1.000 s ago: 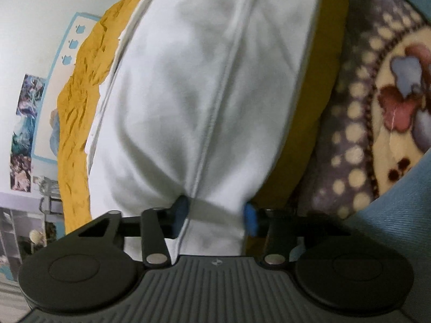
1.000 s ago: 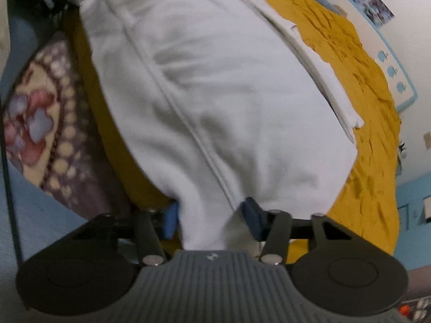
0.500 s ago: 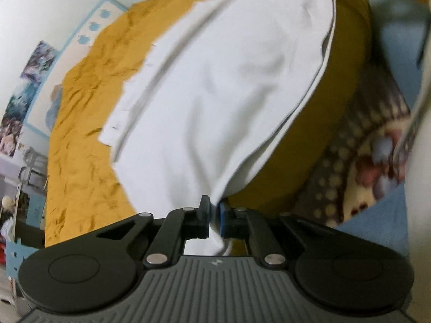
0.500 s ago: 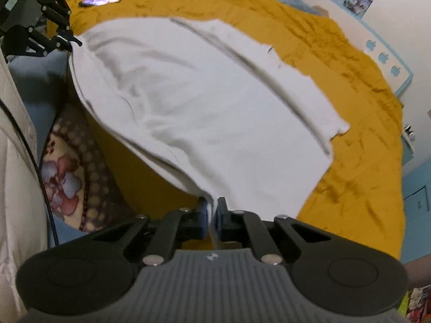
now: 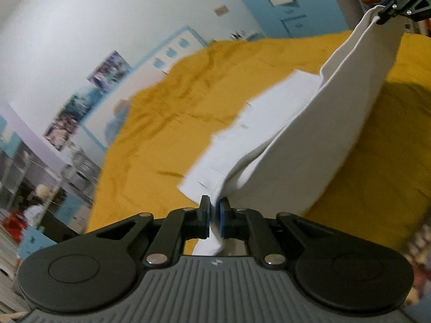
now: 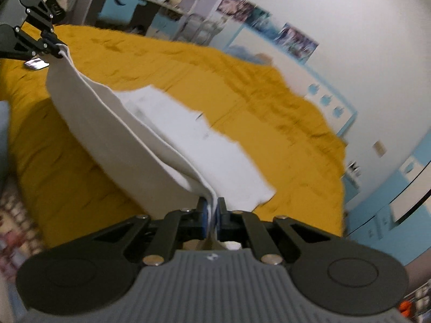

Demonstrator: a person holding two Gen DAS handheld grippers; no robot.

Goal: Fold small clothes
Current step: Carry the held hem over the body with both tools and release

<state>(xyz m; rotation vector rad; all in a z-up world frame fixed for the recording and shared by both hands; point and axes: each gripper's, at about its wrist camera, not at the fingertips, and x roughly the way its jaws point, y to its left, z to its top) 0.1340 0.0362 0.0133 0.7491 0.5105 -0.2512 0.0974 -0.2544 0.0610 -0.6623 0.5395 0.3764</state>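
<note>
A garment (image 5: pixel 317 140) is stretched between two grippers above a bedspread (image 5: pixel 167 134). In the left wrist view, the left gripper (image 5: pixel 212 216) is found at 6 o'clock and the right gripper (image 5: pixel 388 13) at 1 o'clock. The garment's far edge is laid on the bedspread. A wall (image 5: pixel 80 27) is seen behind the bed, toward 11 o'clock.

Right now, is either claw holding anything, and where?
Both: left claw and right claw each pinch one near corner of the white cloth garment, lifting that edge.

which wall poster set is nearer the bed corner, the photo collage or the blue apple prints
The apple prints: three small blue shapes in a blue-edged frame, right behind the yellow bedspread. The collage hangs higher up the wall.
</note>
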